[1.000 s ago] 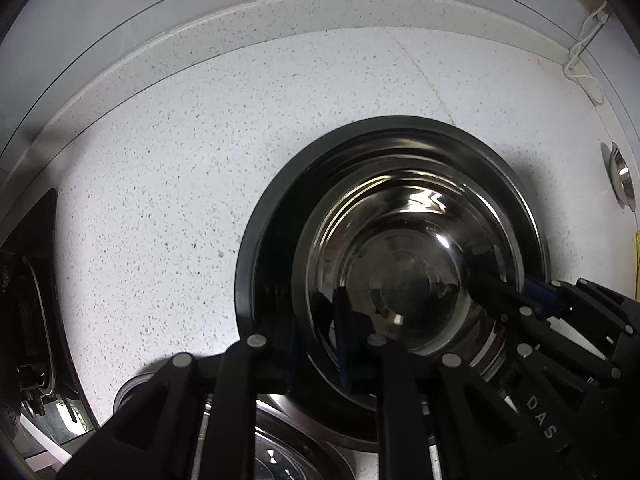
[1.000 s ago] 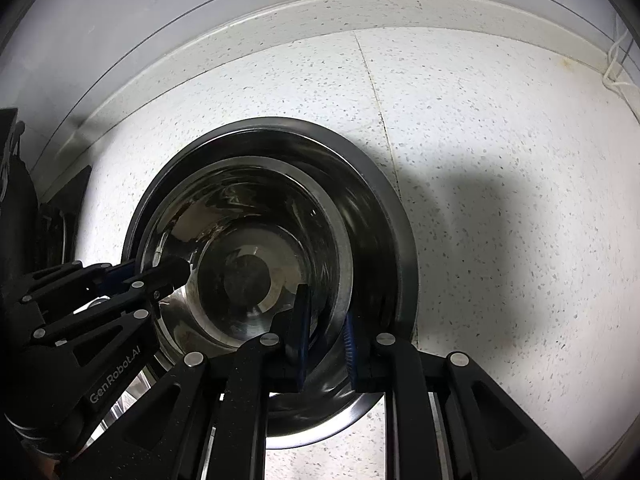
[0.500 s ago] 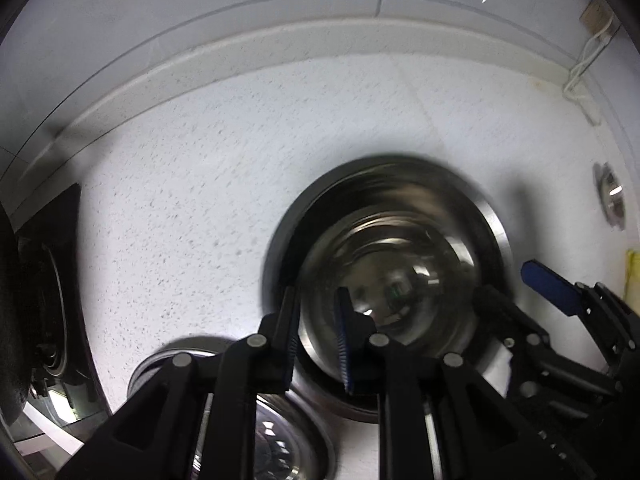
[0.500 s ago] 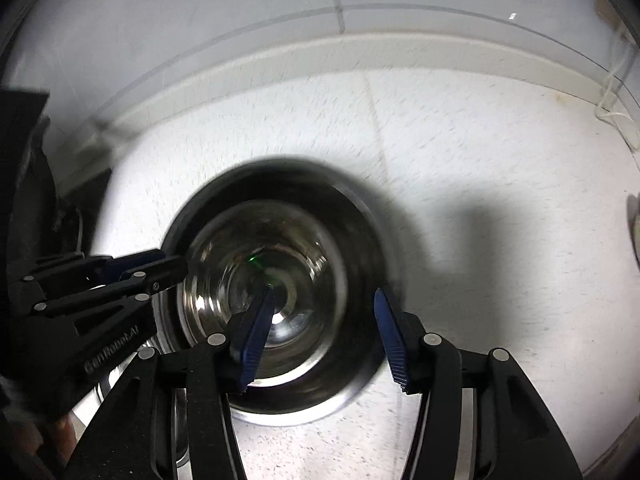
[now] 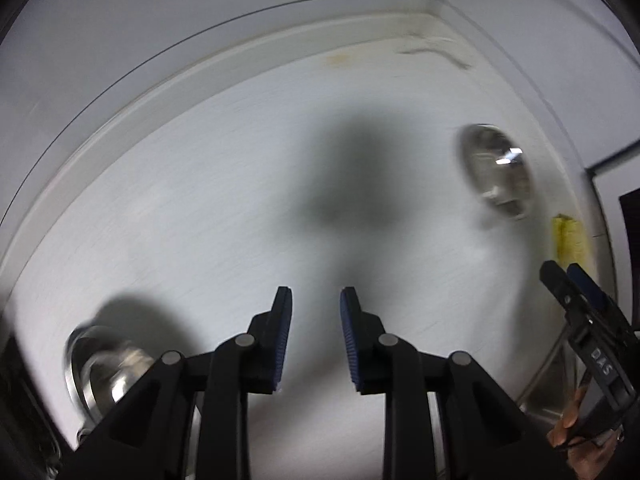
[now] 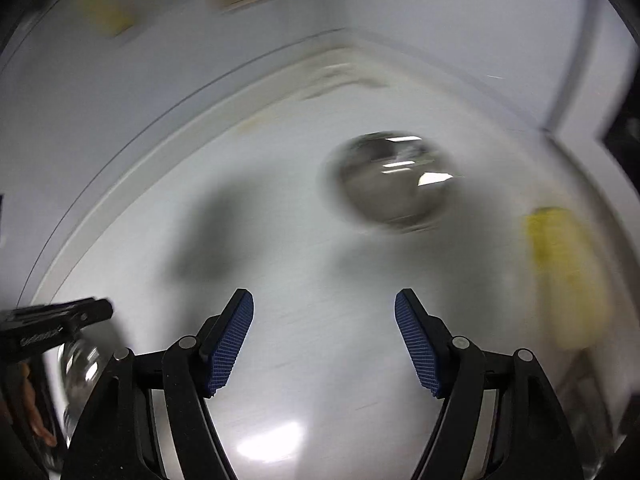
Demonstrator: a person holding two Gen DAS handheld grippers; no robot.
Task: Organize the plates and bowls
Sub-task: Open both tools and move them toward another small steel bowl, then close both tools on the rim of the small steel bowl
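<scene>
Both hand-held grippers have let go of the nested steel bowl and dark plate they were clamped on a second ago and swung away to the right along the worktop. Seen from its own camera, the left hand-held gripper [image 5: 312,334] has its blue pads a narrow gap apart, its jaws having just been opening, with nothing between them but bare white worktop [image 5: 224,208] and a dark shadow beyond. From the right camera, the right hand-held gripper [image 6: 324,338] stands much wider, its jaws also just opened, and likewise empty. Each shows in the other's view: the right one at the far right edge of the left camera's picture, with fingers [image 5: 568,420] of the person's hand wrapped on its handle, and the left one at the left edge of the right camera's picture. Behind the left gripper, low at the left, a shiny steel bowl [image 5: 100,372] sits on the worktop, blurred. Farther off to the right another small steel bowl [image 6: 394,180] rests alone on the worktop, near the back corner where the walls meet. Right of it lies a yellow object [image 6: 560,272], too smeared to tell what it is. Everything is heavily blurred.
</scene>
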